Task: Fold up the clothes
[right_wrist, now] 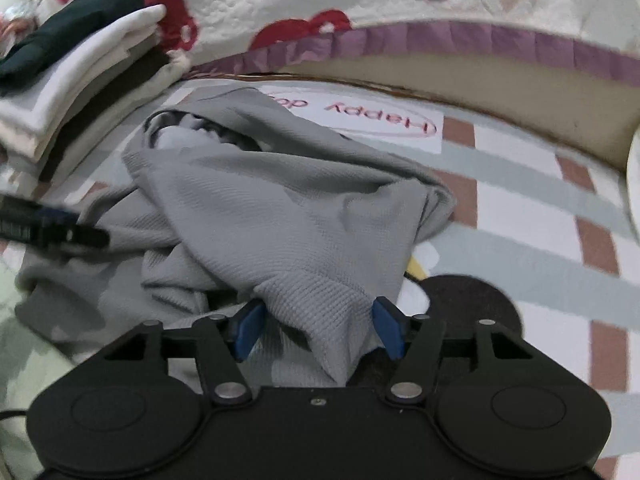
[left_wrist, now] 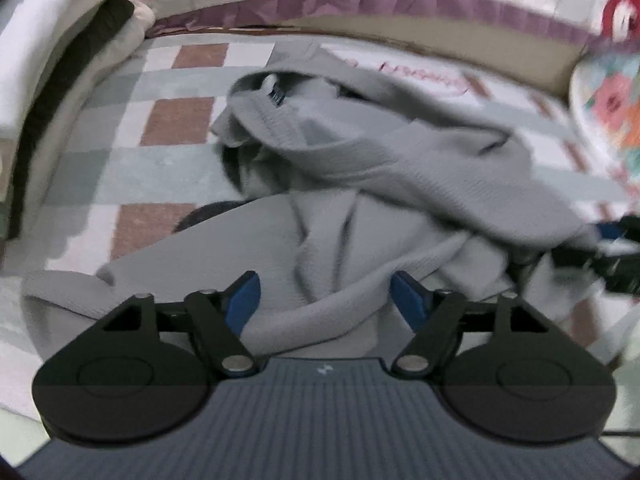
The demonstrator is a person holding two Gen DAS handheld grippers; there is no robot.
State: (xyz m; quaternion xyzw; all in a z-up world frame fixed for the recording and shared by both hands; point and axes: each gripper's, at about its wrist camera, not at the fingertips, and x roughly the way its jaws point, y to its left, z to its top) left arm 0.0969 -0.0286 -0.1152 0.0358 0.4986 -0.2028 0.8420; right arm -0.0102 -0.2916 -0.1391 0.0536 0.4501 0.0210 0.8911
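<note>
A grey knit garment [left_wrist: 360,168] lies crumpled in a heap on a checked mat [left_wrist: 168,120]. My left gripper [left_wrist: 326,300] is open over the near edge of the heap, with a fold of grey cloth lying between its blue pads [left_wrist: 244,300], untouched by either. In the right wrist view the same garment [right_wrist: 280,208] bunches toward my right gripper [right_wrist: 318,328], which is open with a corner of the cloth lying loose between its fingers. Each gripper shows in the other's view: the right gripper [left_wrist: 616,248] at the right edge, the left gripper [right_wrist: 52,228] at the left edge.
A stack of folded clothes [right_wrist: 80,80] in white, cream and dark colours sits at the mat's left. A quilt with red motifs and purple trim [right_wrist: 440,36] rises behind. A "Happy day" label [right_wrist: 360,120] and a black round shape [right_wrist: 472,308] mark the mat. A floral cloth [left_wrist: 612,108] lies at the right.
</note>
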